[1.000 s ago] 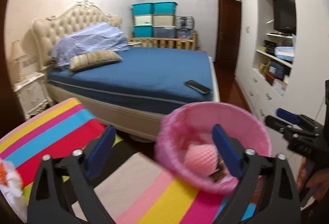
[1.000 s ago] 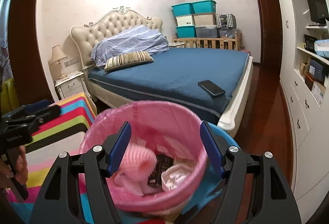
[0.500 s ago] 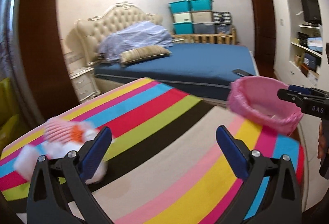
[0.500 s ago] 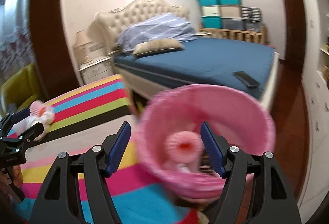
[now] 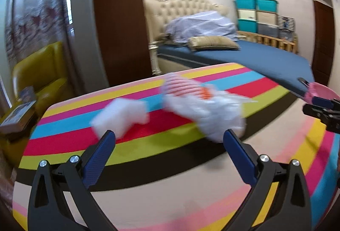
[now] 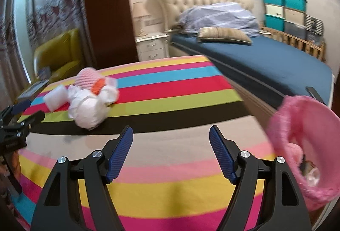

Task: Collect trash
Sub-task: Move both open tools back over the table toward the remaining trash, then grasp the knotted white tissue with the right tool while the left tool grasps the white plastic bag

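Note:
A pile of trash lies on the striped tablecloth (image 6: 170,86): a crumpled white paper ball (image 6: 88,110), a pink foam net (image 6: 86,77) with an orange scrap (image 6: 98,85), and a small white packet (image 6: 54,97). In the left wrist view the pile is blurred: the paper ball (image 5: 212,113), the net (image 5: 182,87) and the packet (image 5: 122,113). My left gripper (image 5: 169,147) is open and empty just short of the pile. My right gripper (image 6: 171,142) is open and empty over the table's middle. The pink-lined bin (image 6: 306,131) stands at the right table edge with trash inside.
A blue bed (image 6: 265,59) with a dark remote (image 6: 314,92) lies beyond the table. A yellow armchair (image 6: 57,54) and a white nightstand (image 6: 152,48) stand at the far left. Teal storage boxes (image 5: 255,12) are stacked at the back.
Both grippers have swung left, away from the pink bin toward the trash pile. The left gripper has come much closer to the pile. Both stay open and empty.

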Motion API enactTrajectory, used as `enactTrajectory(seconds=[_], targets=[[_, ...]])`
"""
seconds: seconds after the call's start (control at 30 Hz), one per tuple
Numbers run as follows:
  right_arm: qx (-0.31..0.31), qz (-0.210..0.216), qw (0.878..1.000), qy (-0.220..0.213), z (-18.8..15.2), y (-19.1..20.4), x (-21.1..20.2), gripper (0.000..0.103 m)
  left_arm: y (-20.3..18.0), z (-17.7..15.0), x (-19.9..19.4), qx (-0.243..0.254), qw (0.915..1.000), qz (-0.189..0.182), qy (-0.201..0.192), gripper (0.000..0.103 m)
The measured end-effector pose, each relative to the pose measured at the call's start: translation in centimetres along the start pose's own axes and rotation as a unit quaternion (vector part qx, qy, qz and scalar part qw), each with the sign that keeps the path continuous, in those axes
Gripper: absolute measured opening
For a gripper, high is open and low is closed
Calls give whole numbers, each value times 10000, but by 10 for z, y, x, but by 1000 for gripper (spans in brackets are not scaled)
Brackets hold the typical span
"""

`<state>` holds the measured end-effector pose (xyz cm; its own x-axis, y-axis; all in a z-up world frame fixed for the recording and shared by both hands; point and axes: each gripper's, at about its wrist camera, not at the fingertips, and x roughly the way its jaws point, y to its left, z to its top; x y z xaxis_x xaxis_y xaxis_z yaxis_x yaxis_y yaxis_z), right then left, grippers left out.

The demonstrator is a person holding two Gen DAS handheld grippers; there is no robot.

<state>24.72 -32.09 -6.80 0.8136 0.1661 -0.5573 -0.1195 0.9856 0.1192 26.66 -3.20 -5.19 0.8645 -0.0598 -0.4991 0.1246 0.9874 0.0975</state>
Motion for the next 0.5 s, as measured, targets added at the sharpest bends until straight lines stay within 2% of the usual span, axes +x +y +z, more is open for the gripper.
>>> enactTrajectory(seconds=[0.1,0.23,0.37,0.5], targets=[[-37,131,9999,16,8,17,13,71,29,-1,6,-251,9995,187,36,98],[-178,248,9995,94,20,35,31,71,48,-2,16,-437,9987,230,136,98],[-344,319,9988,154,33,51,49,70,54,-1,20,-705,9971,75,264,98],[-507,432,9974,261,48,63,72,62,50,-2,24,-682,9969,98,383,98]])
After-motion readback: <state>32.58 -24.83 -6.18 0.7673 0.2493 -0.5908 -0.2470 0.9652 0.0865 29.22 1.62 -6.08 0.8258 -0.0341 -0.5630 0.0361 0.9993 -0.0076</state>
